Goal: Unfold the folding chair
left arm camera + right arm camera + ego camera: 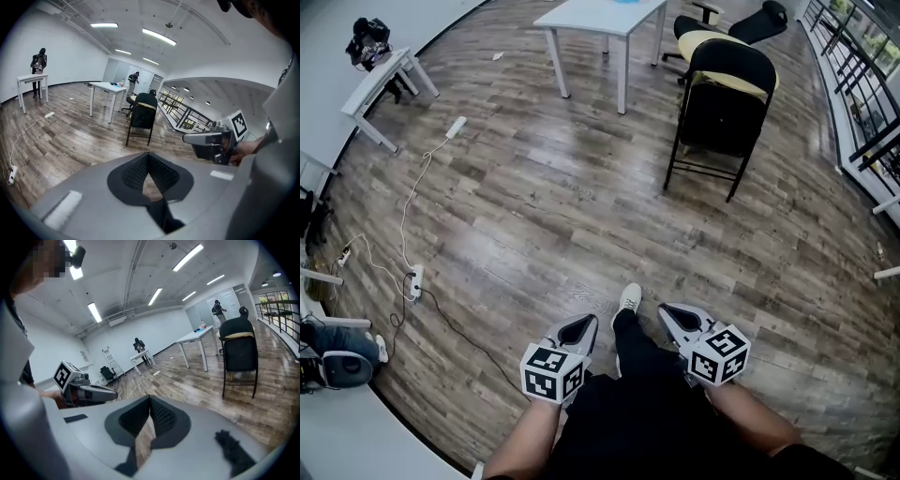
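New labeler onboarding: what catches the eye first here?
The black folding chair with its yellow seat stands on the wood floor at upper right, beside a white table. Low in front, the left gripper and right gripper are shut and empty, well short of it.

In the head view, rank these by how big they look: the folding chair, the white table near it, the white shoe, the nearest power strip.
1. folding chair
2. white table, cut off by the frame's top edge
3. white shoe and power strip: alike; the shoe is nearer the camera.
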Available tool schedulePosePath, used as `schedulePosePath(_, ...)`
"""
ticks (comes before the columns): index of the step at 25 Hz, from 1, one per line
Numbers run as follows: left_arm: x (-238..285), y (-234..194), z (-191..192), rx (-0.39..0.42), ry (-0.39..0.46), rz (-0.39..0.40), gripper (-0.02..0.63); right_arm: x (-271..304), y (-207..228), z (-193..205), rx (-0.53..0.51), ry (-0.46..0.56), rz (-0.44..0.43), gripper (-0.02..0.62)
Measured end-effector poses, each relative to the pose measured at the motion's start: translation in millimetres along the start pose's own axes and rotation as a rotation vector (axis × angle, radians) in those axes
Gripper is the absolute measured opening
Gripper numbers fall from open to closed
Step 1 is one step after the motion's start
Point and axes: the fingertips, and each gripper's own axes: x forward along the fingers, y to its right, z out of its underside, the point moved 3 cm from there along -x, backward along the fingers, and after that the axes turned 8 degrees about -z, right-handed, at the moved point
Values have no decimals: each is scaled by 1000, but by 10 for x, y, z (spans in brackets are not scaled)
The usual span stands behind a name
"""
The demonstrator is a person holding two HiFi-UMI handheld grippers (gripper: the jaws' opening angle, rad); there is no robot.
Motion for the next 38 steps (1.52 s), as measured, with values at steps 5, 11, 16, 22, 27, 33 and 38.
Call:
schedulePosePath(5,372,-205,-349,19,-44,9,8,205,444,-91,128,19,46,6)
schedulePosePath(11,831,-381,-992,110,-61,21,8,453,979,-485,229,86,83,6)
schedulePosePath(16,1159,-404,-1527,216,-60,34,8,583,1329,-988,236,161,84,6)
schedulePosePath(22,1329,-461,-1991,219,-31,47,8,648,1499,-1488,169,235,76,6)
schedulePosePath(27,1396,-461,-2131,285,-39,41,8,642,1612,-1644,118,253,87,6)
schedulePosePath(33,1473,-401,-2178,320,-49,71,8,595,1639,-1574,120,251,108,6)
schedulePosePath(38,1614,-484,-2227,306,-64,79,8,663,1729,-1488,142,217,123,6)
